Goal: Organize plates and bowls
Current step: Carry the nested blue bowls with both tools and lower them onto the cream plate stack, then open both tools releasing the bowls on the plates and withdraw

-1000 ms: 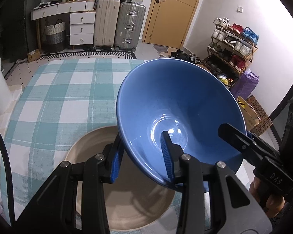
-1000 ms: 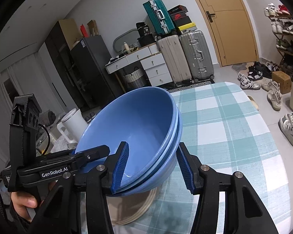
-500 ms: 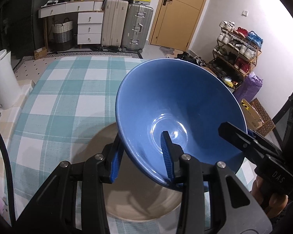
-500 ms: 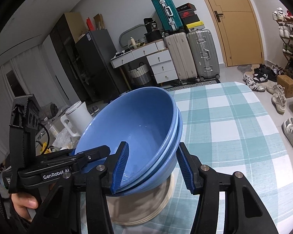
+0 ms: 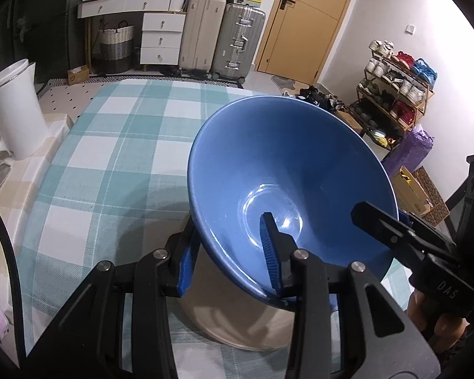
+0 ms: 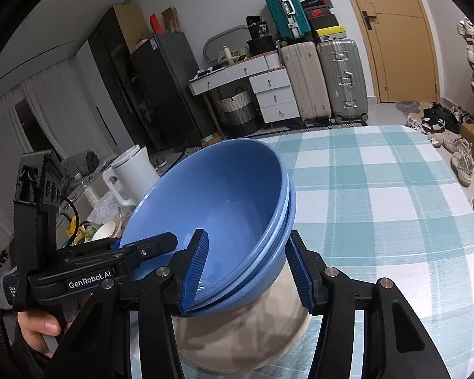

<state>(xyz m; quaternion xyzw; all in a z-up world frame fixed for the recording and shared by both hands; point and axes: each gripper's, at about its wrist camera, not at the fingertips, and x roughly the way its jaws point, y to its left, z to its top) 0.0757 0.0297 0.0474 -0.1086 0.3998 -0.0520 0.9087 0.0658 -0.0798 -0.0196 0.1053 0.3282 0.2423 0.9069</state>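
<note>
Two nested blue bowls (image 6: 224,214) were held tilted at frame centre, just above a beige plate (image 6: 243,334) on the checked tablecloth (image 6: 379,208). The left gripper (image 5: 229,252) and the right gripper (image 6: 246,268) were each clamped across the stack's rim. Stacking appeared done; setting it down remained. One plate, two bowls and one white kettle (image 5: 15,110) were counted.

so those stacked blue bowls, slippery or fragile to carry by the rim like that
Probably both. The blue bowls look glazed and glossy, so the pads may slide. They seem rigid ceramic, likely chipping if dropped. Nested and tilted over the beige plate, the inner one could shift.
</note>
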